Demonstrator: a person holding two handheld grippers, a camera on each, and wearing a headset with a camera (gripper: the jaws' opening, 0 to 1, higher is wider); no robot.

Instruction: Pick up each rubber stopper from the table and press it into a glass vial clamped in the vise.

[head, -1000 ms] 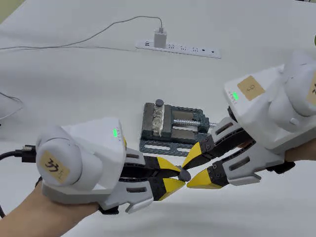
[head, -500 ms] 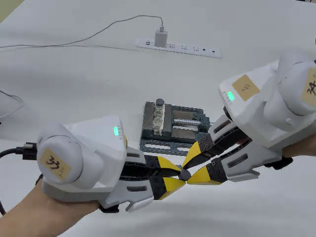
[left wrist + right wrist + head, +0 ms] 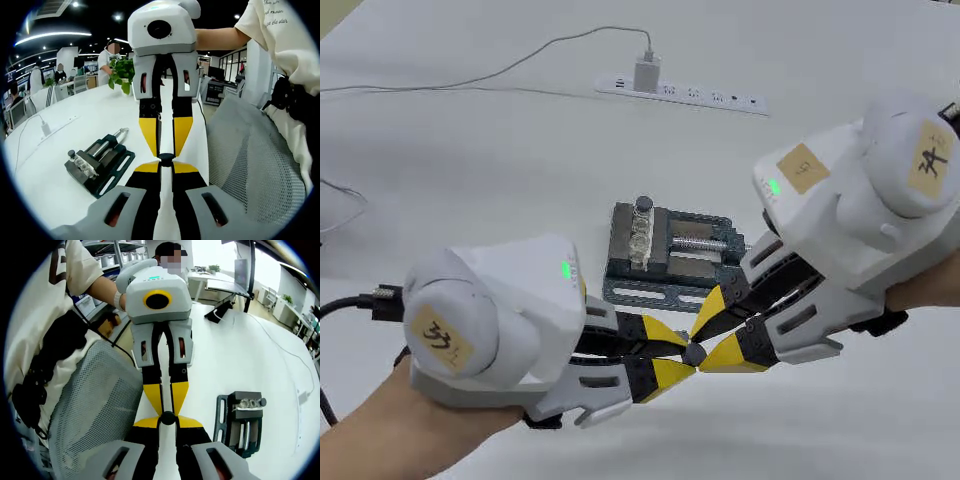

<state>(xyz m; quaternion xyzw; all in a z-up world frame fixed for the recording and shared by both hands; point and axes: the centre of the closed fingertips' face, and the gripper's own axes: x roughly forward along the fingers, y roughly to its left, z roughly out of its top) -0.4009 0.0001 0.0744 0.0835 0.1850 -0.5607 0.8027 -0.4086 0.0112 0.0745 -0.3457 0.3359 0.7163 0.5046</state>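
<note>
Open table [image 3: 470, 170] around vise [image 3: 670, 272] (power strip [image 3: 682, 96] beyond)

The vise [image 3: 665, 262] stands on the table [image 3: 500, 170] at mid-bench; the vials [image 3: 640, 240] stand in a row between its jaws at its left end, the rearmost topped by a seated stopper [image 3: 643, 206]; behind, towards the far edge, lies the power strip [image 3: 680, 96], its cable [image 3: 470, 85] trailing left; before the vise, the left gripper [image 3: 682, 356] and right gripper [image 3: 706, 351] meet tip to tip, a rubber stopper [image 3: 694, 354] between them.
</note>
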